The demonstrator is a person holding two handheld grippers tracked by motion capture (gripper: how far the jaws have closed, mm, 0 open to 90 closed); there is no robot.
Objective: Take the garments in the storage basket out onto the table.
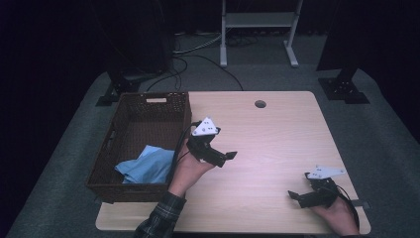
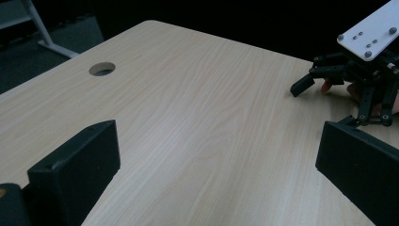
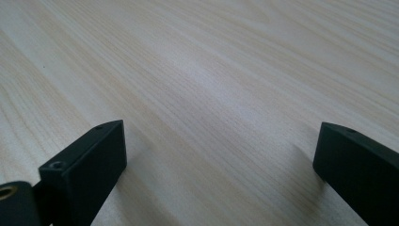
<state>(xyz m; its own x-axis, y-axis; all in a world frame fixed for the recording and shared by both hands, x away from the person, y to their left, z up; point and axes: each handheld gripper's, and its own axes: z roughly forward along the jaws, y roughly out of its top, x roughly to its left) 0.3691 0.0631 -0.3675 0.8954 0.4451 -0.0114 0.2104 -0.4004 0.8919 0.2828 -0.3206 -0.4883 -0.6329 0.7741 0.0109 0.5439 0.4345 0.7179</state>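
My left gripper (image 1: 220, 156) hovers over the light wooden table (image 1: 277, 129), just right of the basket, held in a hand with a plaid sleeve. Its jaws stand wide apart, and the left gripper view (image 2: 216, 141) shows nothing but bare wood between them. My right gripper (image 1: 300, 187) rests low near the table's front right corner, pointing left. It is open too, with plain tabletop between its jaws in the right gripper view (image 3: 223, 136). Farther off in the left gripper view, the right gripper (image 2: 324, 101) shows with its white plate.
A dark wicker basket (image 1: 121, 186) stands at the table's left side with a crumpled blue cloth (image 1: 148, 166) in its near end. A round cable hole (image 1: 260, 104) (image 2: 102, 68) lies near the far edge. A white frame (image 1: 257, 20) stands on the floor beyond.
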